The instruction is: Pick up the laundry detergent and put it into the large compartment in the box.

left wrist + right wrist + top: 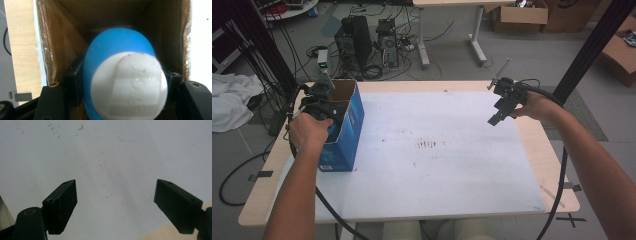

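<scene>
I have the left tool [326, 102] clamped tight on a blue egg-shaped plastic object with a white flat end [120, 75], holding it just inside the open top of the blue cardboard box [346, 131] at the table's [532, 150] left side, which I judge lets the piece go straight down between the brown inner walls. The right tool [115, 205] hovers with its 2 jaws spread wide and nothing between them, over the white sheet [447, 150] near the far right corner, well apart from the box. The walls crowd the object closely, while the sheet's middle offers free room.
</scene>
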`<state>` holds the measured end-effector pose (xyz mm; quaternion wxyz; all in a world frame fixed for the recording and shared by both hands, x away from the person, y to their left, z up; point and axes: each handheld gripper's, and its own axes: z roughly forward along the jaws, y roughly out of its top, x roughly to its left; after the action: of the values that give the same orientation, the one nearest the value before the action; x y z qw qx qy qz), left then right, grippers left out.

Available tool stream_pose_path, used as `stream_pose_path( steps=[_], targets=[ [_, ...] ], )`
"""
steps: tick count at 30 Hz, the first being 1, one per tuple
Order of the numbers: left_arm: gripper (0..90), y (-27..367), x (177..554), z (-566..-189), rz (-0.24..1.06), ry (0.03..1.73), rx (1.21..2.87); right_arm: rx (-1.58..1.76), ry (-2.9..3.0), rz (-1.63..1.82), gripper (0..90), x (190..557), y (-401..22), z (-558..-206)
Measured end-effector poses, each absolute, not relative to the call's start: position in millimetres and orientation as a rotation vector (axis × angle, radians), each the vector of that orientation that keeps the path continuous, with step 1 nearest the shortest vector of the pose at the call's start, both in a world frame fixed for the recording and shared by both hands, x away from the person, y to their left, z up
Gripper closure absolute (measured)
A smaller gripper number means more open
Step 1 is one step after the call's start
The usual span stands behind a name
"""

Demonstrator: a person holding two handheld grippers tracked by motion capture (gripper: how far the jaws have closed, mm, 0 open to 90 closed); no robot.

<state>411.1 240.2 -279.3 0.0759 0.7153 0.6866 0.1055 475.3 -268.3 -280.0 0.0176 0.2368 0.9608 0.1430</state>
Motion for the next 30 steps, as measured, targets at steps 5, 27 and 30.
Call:
stream_pose_path(
  steps=[5,27,30],
  targets=[
    [37.1,241.2,410.6,-279.6,0.311,2.058,2.143,0.733,2.984,0.446,18.8,474.9,-268.9,-279.4],
    [31.5,244.8,409.9,-278.3,0.29,2.071,2.127,0.71,2.992,0.444,19.0,474.0,-265.2,-280.1],
    [31.6,245.1,409.0,-276.2,0.289,2.073,2.12,0.705,2.992,0.448,19.0,473.8,-264.6,-279.8]
  ],
)
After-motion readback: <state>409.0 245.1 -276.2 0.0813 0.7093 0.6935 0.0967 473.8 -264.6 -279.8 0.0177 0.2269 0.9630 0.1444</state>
